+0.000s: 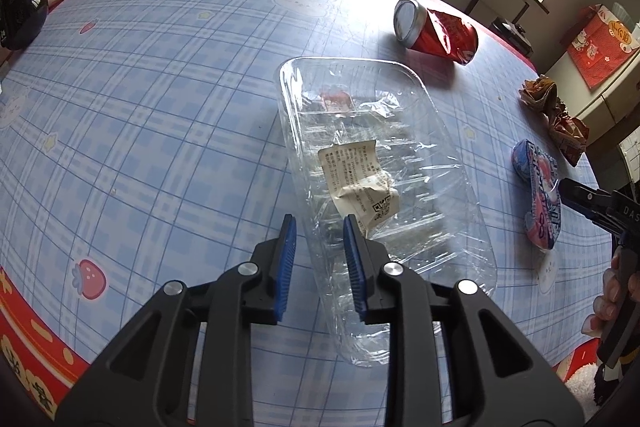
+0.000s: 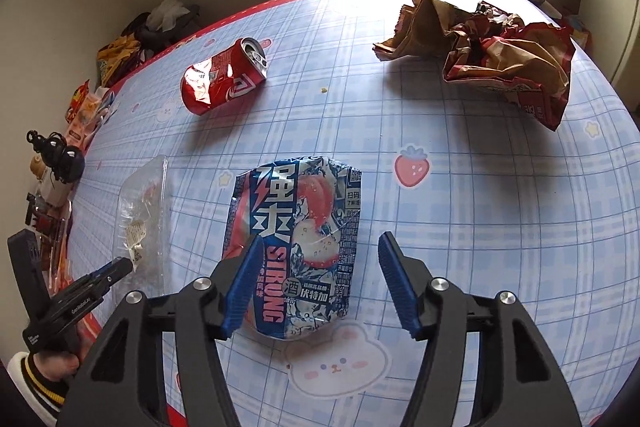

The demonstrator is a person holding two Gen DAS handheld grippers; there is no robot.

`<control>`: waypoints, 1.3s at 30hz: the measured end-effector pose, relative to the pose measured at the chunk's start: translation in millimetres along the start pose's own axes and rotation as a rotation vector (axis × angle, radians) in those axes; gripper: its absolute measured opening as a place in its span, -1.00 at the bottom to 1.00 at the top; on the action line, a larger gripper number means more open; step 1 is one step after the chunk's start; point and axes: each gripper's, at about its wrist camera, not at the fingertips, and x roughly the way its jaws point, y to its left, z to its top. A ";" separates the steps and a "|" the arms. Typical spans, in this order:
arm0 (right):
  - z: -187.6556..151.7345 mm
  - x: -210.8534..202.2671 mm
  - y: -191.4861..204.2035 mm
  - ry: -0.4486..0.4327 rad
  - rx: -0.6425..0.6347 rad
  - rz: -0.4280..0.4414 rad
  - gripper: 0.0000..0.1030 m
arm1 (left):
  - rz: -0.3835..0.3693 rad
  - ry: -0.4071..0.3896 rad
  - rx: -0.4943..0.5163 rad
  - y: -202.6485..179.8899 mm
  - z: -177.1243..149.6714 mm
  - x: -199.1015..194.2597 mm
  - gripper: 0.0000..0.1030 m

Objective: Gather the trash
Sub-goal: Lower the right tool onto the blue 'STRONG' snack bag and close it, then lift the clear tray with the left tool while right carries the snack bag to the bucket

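Checked tablecloth (image 1: 160, 107), clear tray (image 1: 360, 99) edge btwn left gripper (image 1: 320, 227) fingers, contact unclear

A desk (image 2: 460, 211) covered in a pale blue checked cloth with strawberry, star and bunny prints and a red patterned border. Seen from the right wrist camera, a flattened blue and pink drink can (image 2: 296, 243) lies near the centre. At ten o'clock from it lies a dented red soda can (image 2: 222, 79) on its side. At two o'clock sits a crumpled brown and red paper wrapper (image 2: 488, 55). At nine o'clock lies a clear plastic tray (image 2: 140, 223) holding crumpled film and a white paper label. Assorted colourful clutter (image 2: 88, 107) crowds the desk's far left edge.
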 end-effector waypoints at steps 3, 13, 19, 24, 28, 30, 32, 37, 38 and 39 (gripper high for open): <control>3.7 11.8 -0.7 0.010 -0.009 -0.002 0.15 | -0.001 0.000 0.003 0.4 -0.5 0.5 -0.50; 8.3 13.5 15.1 0.010 -0.062 0.022 -0.53 | 0.007 0.014 0.015 0.9 0.0 0.2 -0.51; 12.0 -15.7 30.0 -0.042 -0.125 0.041 -0.89 | 0.019 0.021 0.014 -1.3 2.2 1.3 -0.51; 8.4 -46.2 34.7 -0.103 -0.176 0.056 -0.90 | 0.002 0.026 -0.019 0.6 5.9 -2.2 -0.73; 2.5 -77.0 29.1 -0.162 -0.181 0.082 -0.90 | -0.024 -0.020 -0.022 -7.0 6.0 -20.6 -0.80; -2.1 -92.4 21.3 -0.188 -0.158 0.101 -0.90 | -0.030 -0.036 -0.014 -14.7 6.0 -30.0 -0.80; -8.5 -105.5 12.2 -0.213 -0.139 0.111 -0.90 | -0.045 -0.049 -0.004 -23.6 6.0 -39.1 -0.80; -25.4 -134.0 -17.4 -0.255 -0.080 0.106 -0.90 | -0.077 -0.088 0.040 -55.7 9.6 -62.3 -0.81; -28.1 -139.4 -23.7 -0.267 -0.070 0.104 -0.90 | -0.082 -0.096 0.052 -64.2 11.4 -66.9 -0.81; -31.1 -145.3 -30.3 -0.279 -0.058 0.103 -0.90 | -0.087 -0.105 0.063 -71.9 13.0 -71.2 -0.80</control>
